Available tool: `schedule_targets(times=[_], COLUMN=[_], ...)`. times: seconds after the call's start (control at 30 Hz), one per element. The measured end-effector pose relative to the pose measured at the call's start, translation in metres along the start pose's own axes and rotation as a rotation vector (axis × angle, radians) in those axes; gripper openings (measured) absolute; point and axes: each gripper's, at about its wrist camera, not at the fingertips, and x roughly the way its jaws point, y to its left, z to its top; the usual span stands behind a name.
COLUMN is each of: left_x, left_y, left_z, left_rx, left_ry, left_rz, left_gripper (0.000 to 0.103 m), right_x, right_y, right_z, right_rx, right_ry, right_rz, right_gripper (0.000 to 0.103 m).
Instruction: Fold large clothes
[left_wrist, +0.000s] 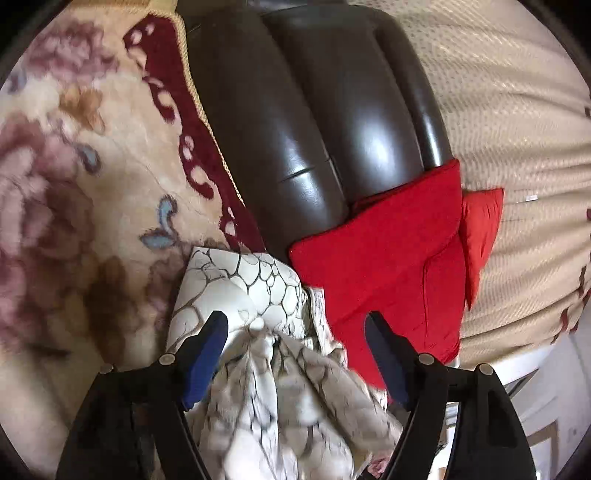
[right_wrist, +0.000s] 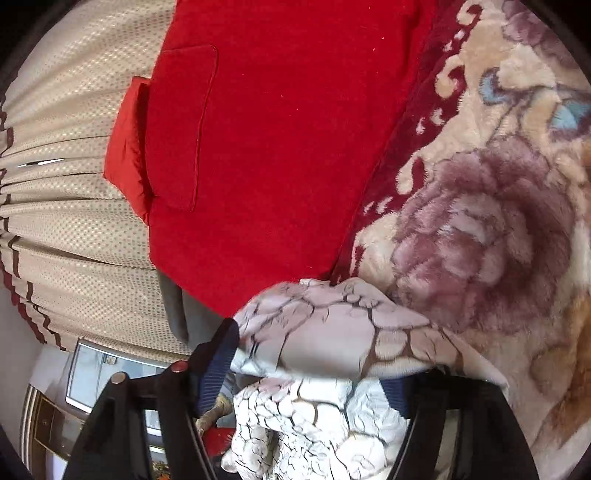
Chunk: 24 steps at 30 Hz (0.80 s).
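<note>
A white garment with a dark crackle print (left_wrist: 258, 332) lies bunched on a floral plush blanket (left_wrist: 74, 184). In the left wrist view my left gripper (left_wrist: 295, 321) is wide open, its blue-padded fingers (left_wrist: 207, 354) either side of the bunched cloth. In the right wrist view the same white garment (right_wrist: 332, 350) is draped between and over the fingers of my right gripper (right_wrist: 314, 354), whose jaws stand apart; the right finger is mostly hidden under the cloth. A red garment (right_wrist: 277, 147) with a patch pocket lies spread just beyond.
A dark brown leather headboard (left_wrist: 314, 110) rises behind the red garment (left_wrist: 399, 258). A beige patterned curtain (left_wrist: 517, 147) hangs to the side, also in the right wrist view (right_wrist: 74, 221). The floral blanket (right_wrist: 498, 221) covers the bed. Furniture and floor show low down (right_wrist: 74, 406).
</note>
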Motion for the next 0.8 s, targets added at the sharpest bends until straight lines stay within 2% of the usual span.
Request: schedule_targets(times=[0.1,0.17,0.3,0.37,0.47,0.57,0.67,0.73,0.8], left_x=[-0.004,-0.004,-0.001,0.003,0.012,0.011,0.005,0.015,0.037], left_y=[-0.022,-0.044,-0.082,-0.092,-0.095,-0.099,-0.106,-0.107,-0.104], left_z=[-0.017,-0.036,-0.066,-0.077,-0.089,-0.097,-0.105,-0.113,-0.117], left_rx=[0.060,0.153,0.356,0.452,0.541,0.591,0.687,0.760,0.827], left_ry=[0.083,0.116,0.140,0.131,0.139,0.157,0.100,0.081,0.083], left_rz=[-0.040,-0.041,-0.034,0.029,0.133,0.168,0.199,0.278,0.388], left_gripper=[0.077,0.079,0.091,0.093,0.093,0.093,0.093,0.093,0.092], right_x=[-0.004,-0.014,-0.023,-0.018,-0.004,0.011,0.029,0.040,0.046], right_y=[0.011,0.025,0.034,0.040,0.040,0.039,0.049,0.051,0.048], right_z=[-0.017,-0.029,-0.044,-0.055,-0.065,-0.081,-0.097,-0.103,-0.103], right_rx=[-0.070,-0.143,-0.202,-0.234,-0.253,-0.262,-0.340,-0.368,-0.339], right_ry=[0.008,-0.017,-0.027,0.003,0.046,0.110,0.176,0.194,0.199], right_rz=[-0.020,-0.020,-0.012,-0.022,-0.046,-0.039,-0.067,-0.100,-0.118], right_gripper=[0.076,0.076,0.077,0.077,0.077,0.077,0.074,0.072,0.072])
